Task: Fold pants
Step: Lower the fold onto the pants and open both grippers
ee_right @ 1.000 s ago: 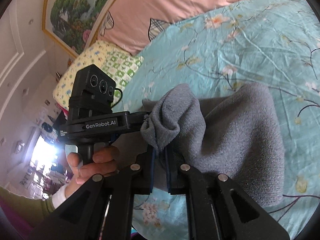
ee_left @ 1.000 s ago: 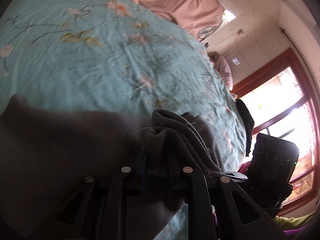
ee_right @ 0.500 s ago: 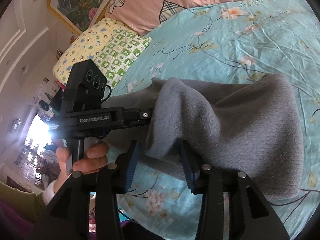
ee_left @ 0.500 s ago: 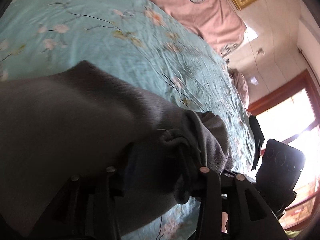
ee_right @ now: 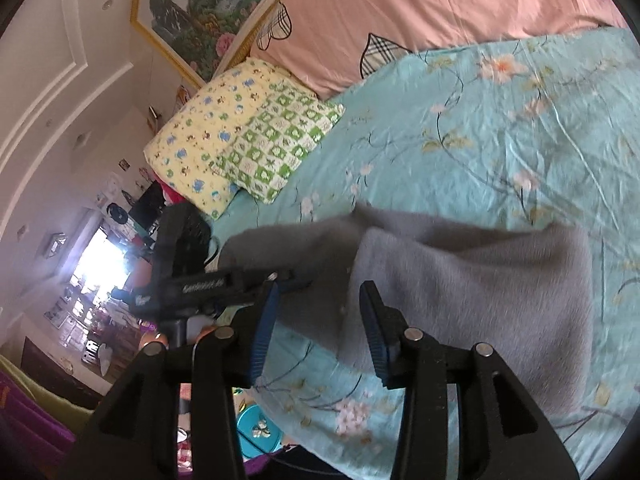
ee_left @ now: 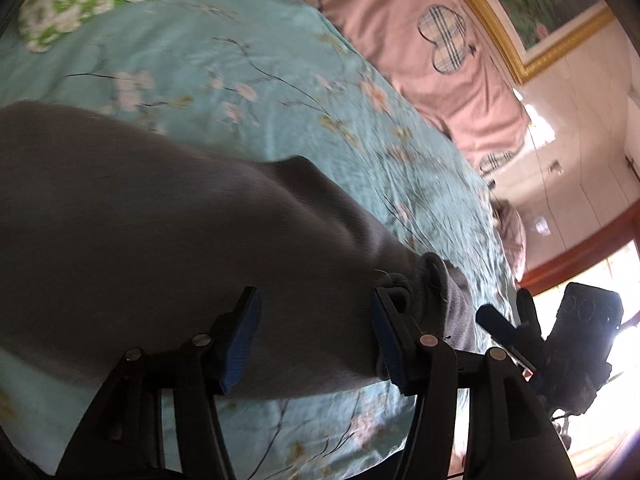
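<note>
The grey pants lie folded over on the teal flowered bedsheet. My left gripper hovers over their near edge. Its jaws are opening, and the blue pads stand apart from the cloth, the right pad beside the bunched ribbed hem. In the right wrist view the pants spread to the right. My right gripper is open just above their left fold, gripping nothing. The right gripper also shows at the left view's right edge, past the hem.
Pink pillows and a yellow and green pillow line the head of the bed. A framed painting hangs on the wall. The bed's near edge drops to the floor. A bright window is at the right.
Both grippers were shut on bunched pant cloth and have opened. The cloth has dropped flat on the sheet. The left gripper swung sideways and the right one rose a little.
</note>
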Motion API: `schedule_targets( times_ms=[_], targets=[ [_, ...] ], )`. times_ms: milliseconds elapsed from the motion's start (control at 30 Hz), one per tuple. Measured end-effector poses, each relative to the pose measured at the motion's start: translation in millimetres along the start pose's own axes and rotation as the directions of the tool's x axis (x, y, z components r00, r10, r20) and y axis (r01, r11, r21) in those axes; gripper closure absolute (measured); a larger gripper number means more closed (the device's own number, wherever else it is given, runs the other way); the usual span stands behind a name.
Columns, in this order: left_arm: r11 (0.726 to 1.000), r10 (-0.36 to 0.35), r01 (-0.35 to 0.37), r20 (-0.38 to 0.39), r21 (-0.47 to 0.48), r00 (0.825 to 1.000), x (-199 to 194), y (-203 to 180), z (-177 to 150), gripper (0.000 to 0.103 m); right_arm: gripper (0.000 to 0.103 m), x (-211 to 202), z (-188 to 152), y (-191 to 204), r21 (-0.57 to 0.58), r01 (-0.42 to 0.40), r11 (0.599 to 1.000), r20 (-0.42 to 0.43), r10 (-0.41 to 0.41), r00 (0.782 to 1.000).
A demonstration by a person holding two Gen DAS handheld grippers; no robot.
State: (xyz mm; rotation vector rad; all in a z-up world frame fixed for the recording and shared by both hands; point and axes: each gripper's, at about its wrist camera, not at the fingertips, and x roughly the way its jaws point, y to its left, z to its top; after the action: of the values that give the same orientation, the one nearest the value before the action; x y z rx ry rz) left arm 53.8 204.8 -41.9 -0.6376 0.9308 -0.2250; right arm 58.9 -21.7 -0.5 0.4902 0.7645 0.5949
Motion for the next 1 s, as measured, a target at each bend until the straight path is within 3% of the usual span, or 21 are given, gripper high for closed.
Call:
schedule_targets(
  times_ms=[133, 300, 467, 633, 767, 1000],
  targets=[
    [0.998, 0.035, -0.032, 0.048, -0.059, 0.998, -22, 15, -7, 0.04, 0.059, 6, 10, 1, -0.002, -0.011, 1.0, 0.0, 0.011, 1.0],
    [0.983, 0.068, -0.049, 0.102, -0.177, 0.992, -51, 42, -22, 0.04, 0.059, 25, 19, 12, -0.047, -0.042, 0.998, -0.038, 0.04, 0.998],
    [0.963, 0.127, -0.082, 0.164, -0.256, 0.978, -81, 61, -38, 0.04, 0.047, 47, 31, 25, -0.09, -0.073, 0.993, -0.086, 0.066, 0.994],
    [0.942, 0.169, -0.105, 0.179, -0.319, 0.969, -103, 83, -47, 0.04, 0.046, 75, 43, 41, -0.155, -0.101, 0.983, -0.138, 0.08, 0.987],
    [0.92, 0.247, -0.164, 0.2, -0.357, 0.948, -117, 99, -52, 0.04, 0.046, 95, 50, 51, -0.184, -0.125, 0.975, -0.17, 0.093, 0.981],
    [0.893, 0.266, -0.172, 0.18, -0.415, 0.947, -117, 124, -47, 0.039, 0.046, 140, 64, 71, -0.236, -0.146, 0.961, -0.248, 0.086, 0.965]
  ],
)
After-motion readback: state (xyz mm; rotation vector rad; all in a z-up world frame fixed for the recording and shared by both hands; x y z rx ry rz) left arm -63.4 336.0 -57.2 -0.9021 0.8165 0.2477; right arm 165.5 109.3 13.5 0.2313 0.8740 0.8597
